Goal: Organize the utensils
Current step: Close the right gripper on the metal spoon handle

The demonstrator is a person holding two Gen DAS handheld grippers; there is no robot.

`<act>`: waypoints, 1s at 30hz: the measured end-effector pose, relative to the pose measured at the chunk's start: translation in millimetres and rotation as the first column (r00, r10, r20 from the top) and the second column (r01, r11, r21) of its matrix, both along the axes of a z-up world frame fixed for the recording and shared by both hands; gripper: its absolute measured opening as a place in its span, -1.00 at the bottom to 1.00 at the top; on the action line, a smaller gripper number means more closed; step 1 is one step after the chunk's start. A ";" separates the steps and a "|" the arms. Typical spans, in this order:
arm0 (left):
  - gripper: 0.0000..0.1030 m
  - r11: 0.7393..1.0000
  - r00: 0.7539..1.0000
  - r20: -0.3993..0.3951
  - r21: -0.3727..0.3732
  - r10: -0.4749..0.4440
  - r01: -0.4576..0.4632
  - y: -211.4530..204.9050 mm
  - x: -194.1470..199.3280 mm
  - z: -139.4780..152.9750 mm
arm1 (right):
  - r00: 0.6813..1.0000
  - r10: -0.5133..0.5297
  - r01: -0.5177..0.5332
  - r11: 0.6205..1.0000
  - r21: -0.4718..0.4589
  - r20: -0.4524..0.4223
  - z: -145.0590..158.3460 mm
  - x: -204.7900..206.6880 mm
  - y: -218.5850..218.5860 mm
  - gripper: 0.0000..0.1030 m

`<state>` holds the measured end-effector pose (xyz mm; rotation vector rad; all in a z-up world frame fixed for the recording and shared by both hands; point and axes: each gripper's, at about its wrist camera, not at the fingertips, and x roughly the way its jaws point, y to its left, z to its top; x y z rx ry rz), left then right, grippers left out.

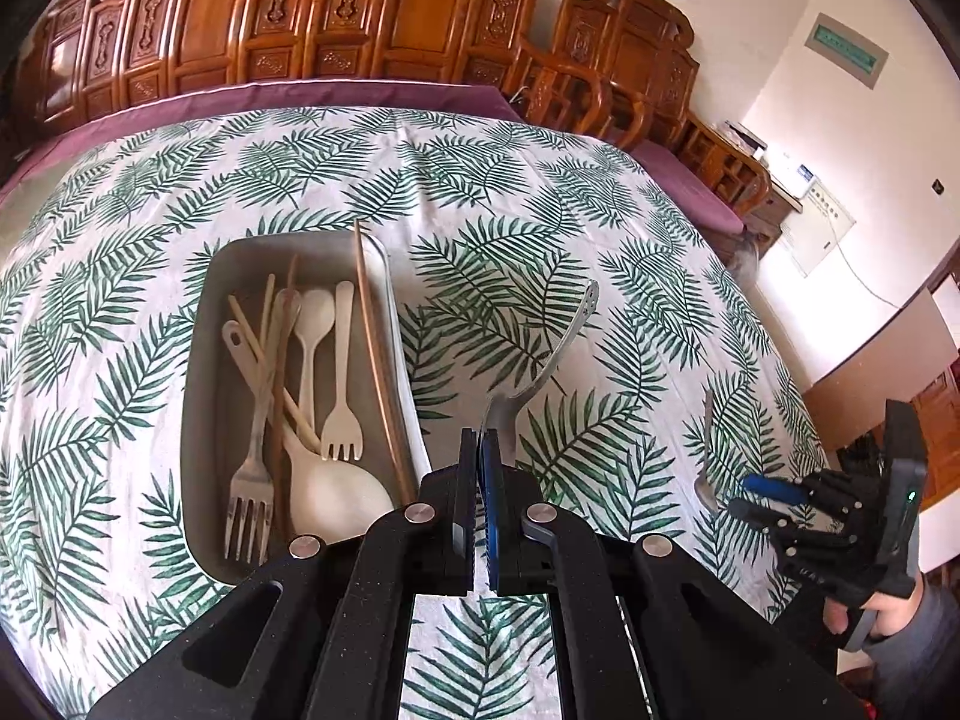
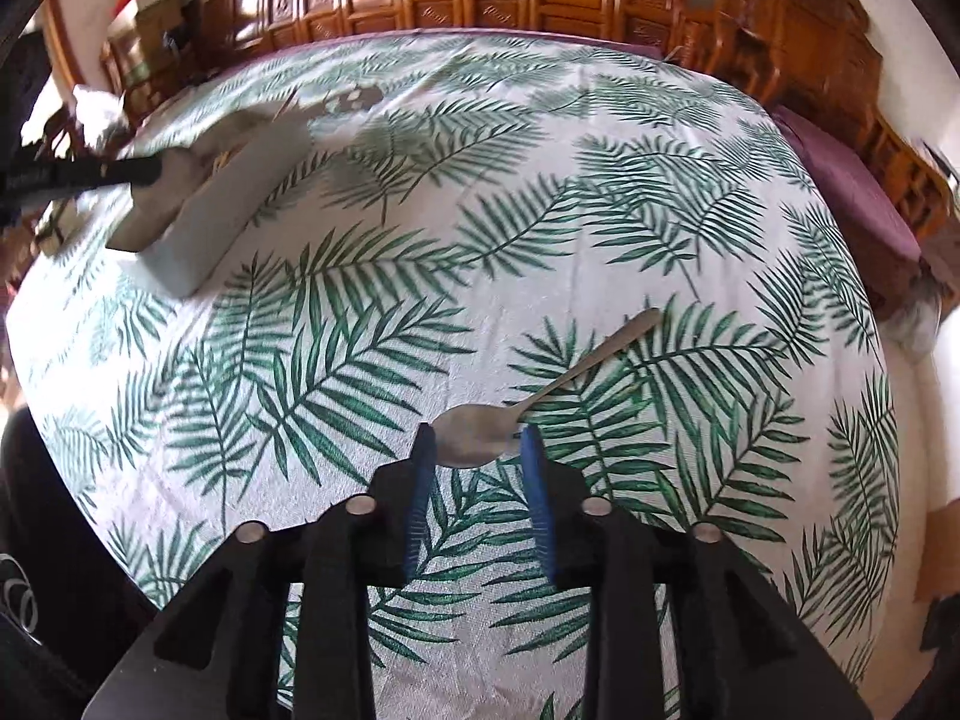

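Over tablecloth (image 2: 360, 276): left hand-held gripper (image 1: 478, 450) grips spatula (image 1: 552, 354); right hand-held gripper (image 2: 478, 441) straddles spoon (image 2: 510, 408)

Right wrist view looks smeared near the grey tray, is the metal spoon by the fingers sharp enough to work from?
Right wrist view: grey metal tray at upper left is motion-blurred; shiny metal spoon reads sharp enough. Left wrist view: crisp, tray contents clear, fisheye bends the edges.

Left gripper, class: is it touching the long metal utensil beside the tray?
Touching. The left wrist view shows the left gripper shut, with the near end of the metal utensil pinched between its pads.
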<state>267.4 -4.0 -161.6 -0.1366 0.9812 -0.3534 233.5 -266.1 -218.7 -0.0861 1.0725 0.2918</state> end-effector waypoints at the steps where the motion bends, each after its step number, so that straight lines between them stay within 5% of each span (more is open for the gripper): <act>1: -0.98 1.000 1.000 0.000 0.000 -0.002 0.002 -0.6 -0.6 0.0 | 1.000 -0.017 0.017 1.000 0.018 -0.001 0.6 -0.6 -2.7 -0.29; 11: -0.98 1.000 1.000 -0.009 -0.007 -0.017 0.017 -7.5 -4.4 -3.6 | 0.971 -0.225 0.230 0.971 0.065 -0.075 -28.0 24.6 -7.0 -0.18; 20: -0.98 1.000 1.000 -0.019 -0.005 -0.011 0.011 -4.3 -5.9 -7.8 | 0.989 -0.148 0.147 0.988 -0.051 -0.018 -34.1 32.6 15.6 -0.21; 30: -0.98 1.000 1.000 -0.020 -0.008 -0.011 0.011 -1.8 -6.9 -9.4 | 0.998 -0.018 0.017 1.000 -0.008 -0.060 -31.7 28.9 7.4 -0.99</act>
